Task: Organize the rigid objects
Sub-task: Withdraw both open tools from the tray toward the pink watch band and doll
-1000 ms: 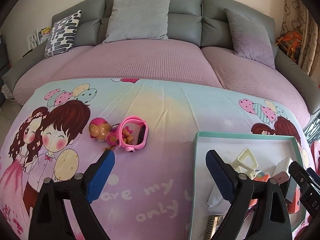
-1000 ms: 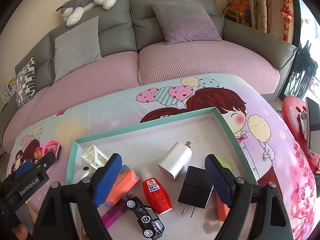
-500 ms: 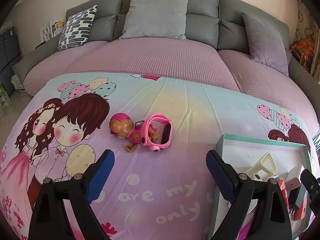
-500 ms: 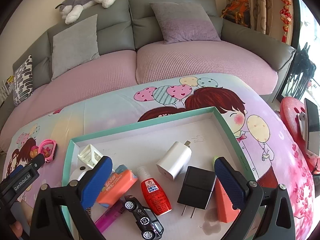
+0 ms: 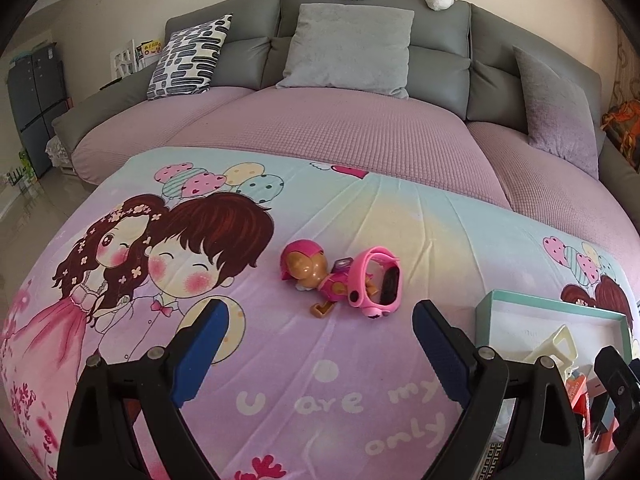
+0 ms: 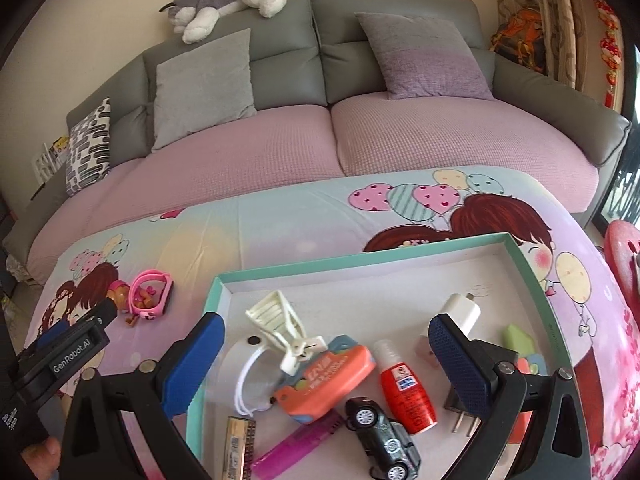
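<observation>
**Partly hidden, cut off**

In the right wrist view the right tool's blue pad covers part of the white charger (image 6: 460, 314) and most of the black plug (image 6: 460, 408). The toy car (image 6: 384, 436) and purple lighter (image 6: 296, 446) run toward the bottom edge. In the left wrist view the tray (image 5: 548, 306) is cut by the right edge, its contents indistinct.

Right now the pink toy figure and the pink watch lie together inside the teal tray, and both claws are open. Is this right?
Not quite: the pink toy figure and pink watch lie on the printed sheet, outside the teal tray, as the right wrist view shows. Both the left claw and right claw are open.
</observation>
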The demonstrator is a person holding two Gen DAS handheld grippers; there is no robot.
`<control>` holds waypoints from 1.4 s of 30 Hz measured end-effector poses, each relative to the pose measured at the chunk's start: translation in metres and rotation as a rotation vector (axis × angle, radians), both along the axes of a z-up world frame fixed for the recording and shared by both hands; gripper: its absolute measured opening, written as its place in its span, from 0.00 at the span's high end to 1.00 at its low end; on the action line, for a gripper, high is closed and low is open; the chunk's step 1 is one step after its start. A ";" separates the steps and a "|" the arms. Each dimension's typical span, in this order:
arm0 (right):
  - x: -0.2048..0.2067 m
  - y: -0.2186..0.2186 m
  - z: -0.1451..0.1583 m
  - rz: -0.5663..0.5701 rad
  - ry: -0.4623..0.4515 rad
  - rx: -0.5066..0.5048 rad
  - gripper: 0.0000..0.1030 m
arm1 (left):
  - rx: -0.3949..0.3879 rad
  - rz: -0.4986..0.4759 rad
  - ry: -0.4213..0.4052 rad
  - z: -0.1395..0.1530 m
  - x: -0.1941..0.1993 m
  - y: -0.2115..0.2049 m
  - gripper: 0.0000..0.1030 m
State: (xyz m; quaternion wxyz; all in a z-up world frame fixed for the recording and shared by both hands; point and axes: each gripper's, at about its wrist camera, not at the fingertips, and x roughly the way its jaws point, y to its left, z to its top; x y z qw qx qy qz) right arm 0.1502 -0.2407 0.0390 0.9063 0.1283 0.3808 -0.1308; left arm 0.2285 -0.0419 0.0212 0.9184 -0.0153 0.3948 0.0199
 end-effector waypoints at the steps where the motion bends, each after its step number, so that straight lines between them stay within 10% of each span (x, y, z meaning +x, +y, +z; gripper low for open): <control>1: 0.002 0.004 0.000 0.009 -0.002 0.003 0.00 | -0.002 0.011 0.002 0.000 0.000 0.005 0.09; 22: 0.022 0.063 -0.006 0.153 0.000 -0.002 0.00 | -0.076 0.111 0.006 -0.006 0.004 0.063 0.09; 42: 0.094 0.103 -0.010 0.344 -0.024 0.210 0.13 | -0.152 0.110 0.089 -0.032 0.042 0.080 0.09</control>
